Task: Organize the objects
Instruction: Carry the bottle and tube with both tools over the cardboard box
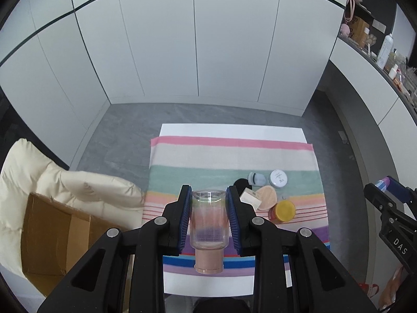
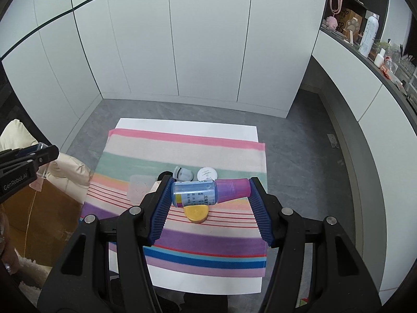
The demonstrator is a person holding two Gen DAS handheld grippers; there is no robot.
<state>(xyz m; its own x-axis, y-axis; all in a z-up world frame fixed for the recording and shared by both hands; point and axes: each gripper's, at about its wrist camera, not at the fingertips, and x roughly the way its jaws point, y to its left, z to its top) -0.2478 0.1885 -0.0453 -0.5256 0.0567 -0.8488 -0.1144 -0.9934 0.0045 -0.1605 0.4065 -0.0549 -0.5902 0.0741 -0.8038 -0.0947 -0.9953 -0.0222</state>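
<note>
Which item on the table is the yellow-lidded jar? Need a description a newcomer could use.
Start at the striped cloth covering the white table. Toward its middle lies a small cluster of cosmetics; the jar sits at the cluster's near edge, on the thin red stripes, just below the bottle held in the right gripper. It is the only item with a round yellow lid; the others nearby are white, beige or black.

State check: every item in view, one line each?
Clear-capped pink bottle: clamped in left gripper, lifted.
Blue bottle with purple cap: sideways, clamped endwise in right gripper, lifted.
Yellow-lidded jar: closed, on striped cloth.
White round jar: lid on.
Cardboard box: open.
</note>
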